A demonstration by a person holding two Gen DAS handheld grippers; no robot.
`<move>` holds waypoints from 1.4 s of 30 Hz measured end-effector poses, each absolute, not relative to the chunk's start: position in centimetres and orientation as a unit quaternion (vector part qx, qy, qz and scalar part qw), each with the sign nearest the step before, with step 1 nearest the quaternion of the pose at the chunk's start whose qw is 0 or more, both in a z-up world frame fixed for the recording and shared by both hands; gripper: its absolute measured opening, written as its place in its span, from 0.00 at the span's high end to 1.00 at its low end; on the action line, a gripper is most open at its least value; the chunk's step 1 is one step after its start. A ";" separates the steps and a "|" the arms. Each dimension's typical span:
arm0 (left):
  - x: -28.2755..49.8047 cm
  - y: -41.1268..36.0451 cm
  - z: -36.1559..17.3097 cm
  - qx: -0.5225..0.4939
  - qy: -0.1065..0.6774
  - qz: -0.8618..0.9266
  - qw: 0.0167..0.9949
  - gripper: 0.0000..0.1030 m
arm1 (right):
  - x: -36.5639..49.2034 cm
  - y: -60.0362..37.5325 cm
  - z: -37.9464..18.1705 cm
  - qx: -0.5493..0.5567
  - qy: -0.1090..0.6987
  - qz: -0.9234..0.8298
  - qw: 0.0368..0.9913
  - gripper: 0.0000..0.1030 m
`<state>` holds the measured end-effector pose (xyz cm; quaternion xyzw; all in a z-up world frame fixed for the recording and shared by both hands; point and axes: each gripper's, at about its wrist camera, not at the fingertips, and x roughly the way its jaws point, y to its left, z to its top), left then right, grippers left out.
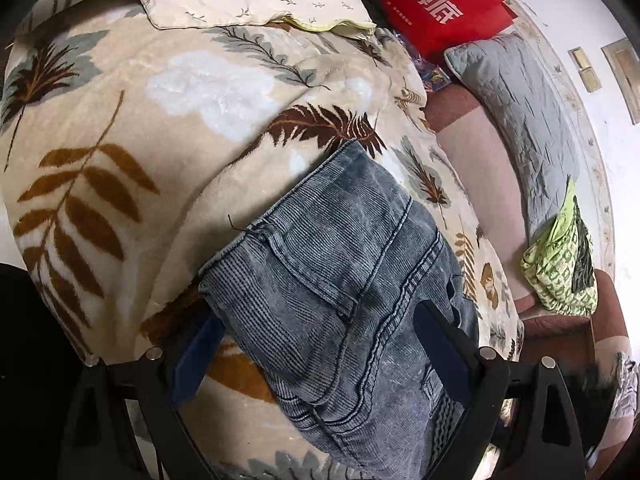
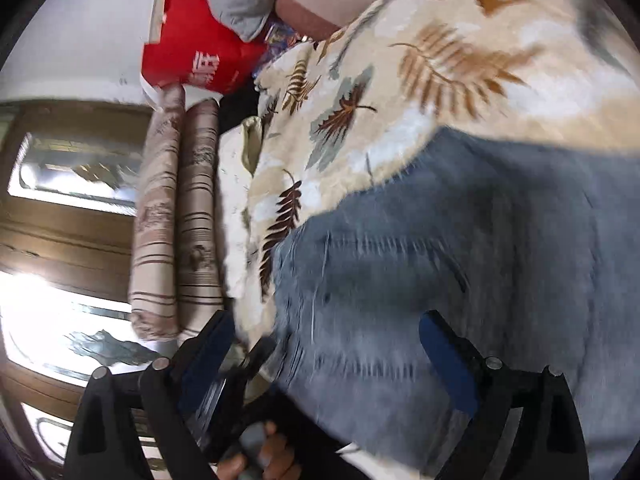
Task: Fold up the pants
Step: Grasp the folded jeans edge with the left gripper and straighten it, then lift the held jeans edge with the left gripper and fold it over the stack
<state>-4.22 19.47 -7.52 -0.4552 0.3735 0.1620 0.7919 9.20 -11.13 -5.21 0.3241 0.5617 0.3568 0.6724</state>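
On the leaf-print blanket (image 1: 120,128) the grey-blue pants (image 1: 340,264) lay bunched. Left gripper (image 1: 320,344) jaws stood spread either side of the denim, pads not pressing it. Right gripper (image 2: 332,356) jaws likewise stood wide over blurred fabric. Beyond lay a red bag (image 1: 436,8), a grey pillow (image 1: 520,112) and a green printed cloth (image 1: 560,264); striped bolsters (image 2: 176,216) flanked the bed edge

Left gripper (image 1: 320,344): jaws spread wide, angled downward.
Right gripper (image 2: 328,344): jaws spread wide, angled downward.
Hand (image 2: 260,460): gripping a handle below.
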 end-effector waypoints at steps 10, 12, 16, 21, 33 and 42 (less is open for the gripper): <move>-6.5 20.2 -7.0 -0.493 0.369 0.173 0.768 0.09 | 7.7 -14.3 -6.9 0.388 0.552 0.388 0.628 0.08; -6.6 20.2 -7.1 -0.498 0.367 0.169 0.767 0.09 | 8.4 -13.0 -6.9 0.396 0.557 0.398 0.612 0.07; -4.8 20.1 -8.2 -0.499 0.391 0.149 0.759 0.09 | 10.3 -9.9 -11.5 0.364 0.623 0.361 0.590 0.06; -4.5 20.4 -7.8 -0.497 0.375 0.150 0.768 0.47 | 9.5 -9.4 -9.7 0.333 0.627 0.359 0.606 0.04; -2.6 14.8 -0.4 -0.330 0.350 0.132 0.867 0.89 | 5.8 -20.9 -7.1 0.415 0.545 0.355 0.636 0.04; -0.4 -6.2 7.1 -0.040 0.314 -0.017 0.949 0.89 | 1.9 -34.4 -9.4 0.522 0.466 0.286 0.655 0.04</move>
